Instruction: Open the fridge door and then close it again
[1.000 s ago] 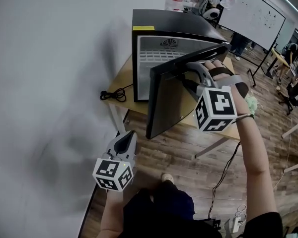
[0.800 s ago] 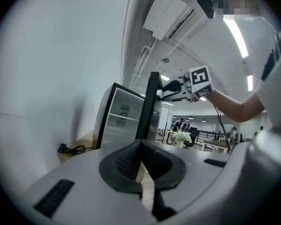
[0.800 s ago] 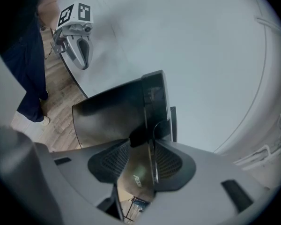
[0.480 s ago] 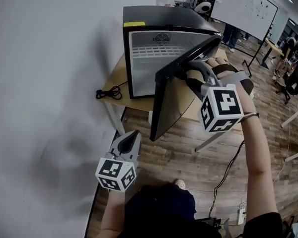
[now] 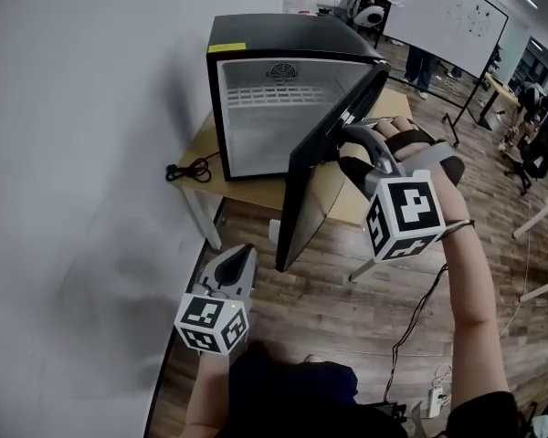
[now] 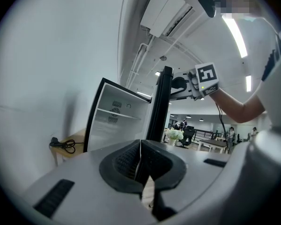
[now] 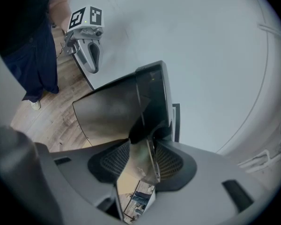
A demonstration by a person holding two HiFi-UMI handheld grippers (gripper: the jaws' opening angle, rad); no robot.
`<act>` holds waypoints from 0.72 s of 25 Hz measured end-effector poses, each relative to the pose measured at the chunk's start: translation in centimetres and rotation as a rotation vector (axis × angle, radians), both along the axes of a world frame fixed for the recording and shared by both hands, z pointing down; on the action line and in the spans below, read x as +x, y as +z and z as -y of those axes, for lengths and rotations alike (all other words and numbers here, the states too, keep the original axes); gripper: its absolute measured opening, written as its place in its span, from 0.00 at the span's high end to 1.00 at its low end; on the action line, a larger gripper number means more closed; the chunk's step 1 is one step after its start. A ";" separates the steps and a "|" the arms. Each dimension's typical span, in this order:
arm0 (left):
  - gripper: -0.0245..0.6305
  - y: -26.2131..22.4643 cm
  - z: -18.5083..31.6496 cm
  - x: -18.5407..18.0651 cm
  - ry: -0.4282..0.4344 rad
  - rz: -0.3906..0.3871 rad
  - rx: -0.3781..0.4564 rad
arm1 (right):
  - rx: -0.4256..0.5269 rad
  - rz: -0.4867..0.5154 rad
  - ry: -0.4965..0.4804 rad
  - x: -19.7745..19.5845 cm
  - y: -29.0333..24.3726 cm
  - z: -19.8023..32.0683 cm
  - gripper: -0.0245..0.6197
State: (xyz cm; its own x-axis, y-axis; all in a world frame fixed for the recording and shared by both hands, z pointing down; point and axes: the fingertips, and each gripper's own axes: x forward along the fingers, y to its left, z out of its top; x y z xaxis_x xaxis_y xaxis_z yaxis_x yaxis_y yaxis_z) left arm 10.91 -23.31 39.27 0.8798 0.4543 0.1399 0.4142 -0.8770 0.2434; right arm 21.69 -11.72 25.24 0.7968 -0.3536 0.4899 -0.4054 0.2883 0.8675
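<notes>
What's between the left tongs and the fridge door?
Just bare wooden floor separates the left tongs from the fridge door, in the head view.

Head view: we record bright, even indoor light, sharp focus, and straight lines bowing toward the edges. The pale grey matte wall [image 5: 73, 108] carries soft, broad shadows beside the black box-shaped mini fridge [image 5: 256, 33] and lower down. The glossy black fridge door [image 5: 301, 203] shows a dull sheen.

Left gripper view: we log a circular fisheye frame with black corners. The long white ceiling strip lights [image 6: 235, 35] burn out to pure white. The grey plastic left gripper [image 6: 140, 149] sits near the lens, slightly soft.

Right gripper view: we log the same round vignette, a bright wall above, and brown reflections across the door.
</notes>
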 end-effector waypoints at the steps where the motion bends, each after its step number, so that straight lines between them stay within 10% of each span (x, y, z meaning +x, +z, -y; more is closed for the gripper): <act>1: 0.95 0.0 -0.5 -0.2 -0.002 0.001 0.001 | -0.004 0.001 -0.005 -0.2 0.0 -0.4 0.74; 18: 0.95 0.0 -9.4 -4.4 -0.036 0.024 0.020 | -0.027 -0.025 -0.102 -4.2 -0.8 -9.3 0.74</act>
